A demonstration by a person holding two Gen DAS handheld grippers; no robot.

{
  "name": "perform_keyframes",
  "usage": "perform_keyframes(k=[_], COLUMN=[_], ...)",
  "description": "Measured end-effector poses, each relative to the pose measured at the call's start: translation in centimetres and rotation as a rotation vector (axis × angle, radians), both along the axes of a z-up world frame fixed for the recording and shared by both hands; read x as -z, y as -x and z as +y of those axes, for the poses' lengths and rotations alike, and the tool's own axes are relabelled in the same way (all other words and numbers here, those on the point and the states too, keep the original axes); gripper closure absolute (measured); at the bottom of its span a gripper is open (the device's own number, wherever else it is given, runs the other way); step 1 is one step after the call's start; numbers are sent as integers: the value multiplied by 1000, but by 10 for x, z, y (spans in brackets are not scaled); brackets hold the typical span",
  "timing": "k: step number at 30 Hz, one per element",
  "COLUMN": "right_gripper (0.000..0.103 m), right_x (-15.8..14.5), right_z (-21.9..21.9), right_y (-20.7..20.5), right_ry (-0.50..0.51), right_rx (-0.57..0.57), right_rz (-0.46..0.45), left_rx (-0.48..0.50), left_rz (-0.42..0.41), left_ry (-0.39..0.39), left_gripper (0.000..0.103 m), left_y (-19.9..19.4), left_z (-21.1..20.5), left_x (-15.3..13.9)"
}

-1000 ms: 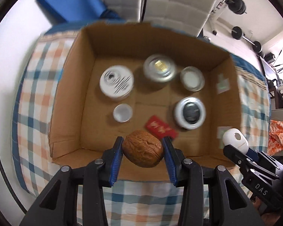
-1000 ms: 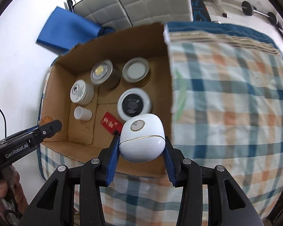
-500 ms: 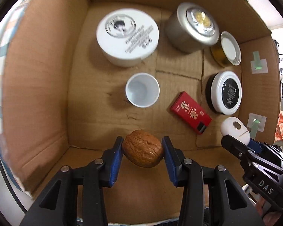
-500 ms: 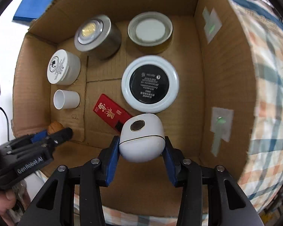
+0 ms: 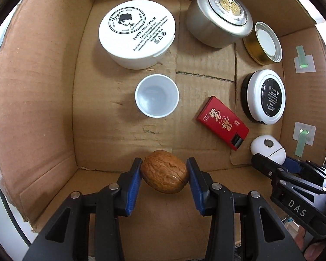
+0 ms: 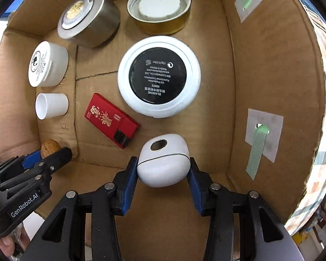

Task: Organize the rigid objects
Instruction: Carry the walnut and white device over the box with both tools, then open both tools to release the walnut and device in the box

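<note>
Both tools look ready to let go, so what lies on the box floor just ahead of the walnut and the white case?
Nothing visible blocks the walnut: bare cardboard lies ahead. The white case is tighter: the red box lies just beside its spot.

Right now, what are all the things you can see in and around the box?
cardboard box: one, brown, holds everything.
cream jar: one, white, back left.
silver tin: one, back middle.
gold lid: one, back right.
compact: one, white and black, right.
small cup: one, white, empty, middle.
red case: one, flat, near the compact.
walnut: one, brown, in left gripper.
white case: one, in right gripper.
</note>
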State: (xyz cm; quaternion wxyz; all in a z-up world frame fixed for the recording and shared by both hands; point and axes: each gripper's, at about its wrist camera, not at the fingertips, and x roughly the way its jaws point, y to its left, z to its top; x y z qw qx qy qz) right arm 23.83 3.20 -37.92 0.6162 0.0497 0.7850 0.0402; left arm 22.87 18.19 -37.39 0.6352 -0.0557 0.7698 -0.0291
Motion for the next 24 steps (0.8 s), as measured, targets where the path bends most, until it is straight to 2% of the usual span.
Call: perform_keyframes(k=[7,13,15,18,19,21,24], right_gripper=[55,45,42,34,33,31,22], right_x=[-1,-25,-34,-48,-51,-59,-64], right_z=[-17,-17,-15,-15,-12,-14,-12], right_y=[3,3,5,3,3,2,2], right_ry=[-2,-2,5,24,34,54,86], right_rx=[7,-10,-20,-38,-43,-58,-76], right_rz=[2,-51,-76,-112,-124,-144,-165], left_rx=[-11,-5,-10,-24,-30,-44,-66], left_rz=[8,-35,-51,-72,-80,-101,-131], left_ry=[-14,-40,-43,-41,-43,-47,-41], left_gripper=[64,56,48,46,43,14,9], left_y=[2,6,6,3,3,1,-1], left_z=[-8,-16,-15,-9,-8,-4,-1], left_x=[-5,-25,-32,-44,-48,-55,-65])
